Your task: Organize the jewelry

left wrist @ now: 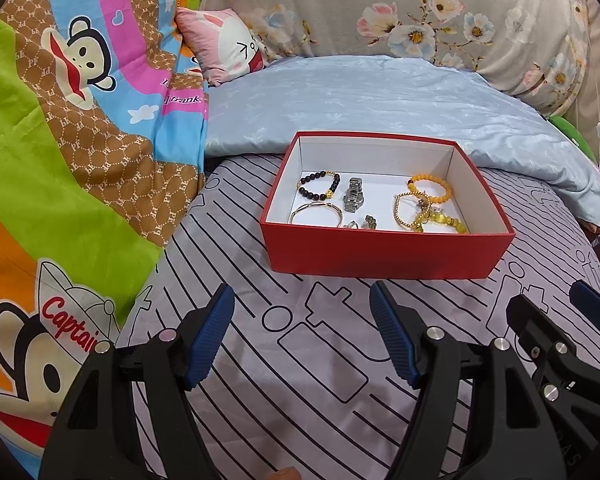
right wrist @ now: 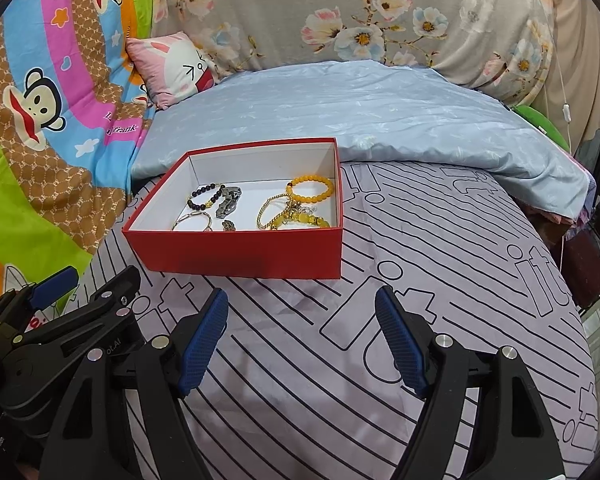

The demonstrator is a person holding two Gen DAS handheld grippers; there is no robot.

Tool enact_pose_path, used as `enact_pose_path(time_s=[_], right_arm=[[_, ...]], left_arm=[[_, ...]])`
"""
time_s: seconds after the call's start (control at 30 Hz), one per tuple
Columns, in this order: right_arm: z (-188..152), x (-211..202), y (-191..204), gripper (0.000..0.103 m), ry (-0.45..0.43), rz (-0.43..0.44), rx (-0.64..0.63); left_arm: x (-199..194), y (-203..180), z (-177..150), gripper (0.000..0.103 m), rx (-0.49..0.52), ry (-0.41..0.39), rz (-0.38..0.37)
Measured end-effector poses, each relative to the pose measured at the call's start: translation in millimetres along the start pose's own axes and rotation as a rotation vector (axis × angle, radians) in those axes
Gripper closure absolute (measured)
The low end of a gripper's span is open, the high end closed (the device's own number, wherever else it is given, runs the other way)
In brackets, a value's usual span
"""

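A red box with white inside stands on the striped bedsheet; it also shows in the right wrist view. Inside lie a dark bead bracelet, a silver watch, a thin gold bangle, a yellow bead bracelet and a tangle of gold and yellow pieces. My left gripper is open and empty, just short of the box's near wall. My right gripper is open and empty, also in front of the box, to the right of the left one.
A light blue quilt lies behind the box. A cartoon monkey blanket rises on the left, with a pink rabbit cushion and floral bedding at the back. The bed's edge drops off at the right.
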State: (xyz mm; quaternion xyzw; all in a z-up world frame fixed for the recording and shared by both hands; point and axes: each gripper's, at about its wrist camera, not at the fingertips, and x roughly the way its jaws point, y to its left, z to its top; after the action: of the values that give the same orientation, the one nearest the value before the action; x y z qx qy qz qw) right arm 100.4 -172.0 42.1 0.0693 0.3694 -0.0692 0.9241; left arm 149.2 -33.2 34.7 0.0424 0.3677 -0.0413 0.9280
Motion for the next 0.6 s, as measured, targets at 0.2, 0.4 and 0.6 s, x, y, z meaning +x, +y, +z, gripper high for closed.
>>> enact_pose_path(time_s=[0.2,0.4,0.6], right_arm=[[-0.5,0.8,-3.1,0.028,0.005,0.0,0.012],[-0.9,2.4,-4.2,0.028,0.007,0.001,0.019],[-1.4,2.1,-6.6,0.024,0.001,-0.011,0.02]], left_arm=[[2.5,1.4,-0.2,0.027,-0.002,0.006,-0.006],[4.9,1.7,1.1,0.019,0.002,0.014,0.001],[7.6,2.0,0.8,0.012,-0.001,0.021,0.014]])
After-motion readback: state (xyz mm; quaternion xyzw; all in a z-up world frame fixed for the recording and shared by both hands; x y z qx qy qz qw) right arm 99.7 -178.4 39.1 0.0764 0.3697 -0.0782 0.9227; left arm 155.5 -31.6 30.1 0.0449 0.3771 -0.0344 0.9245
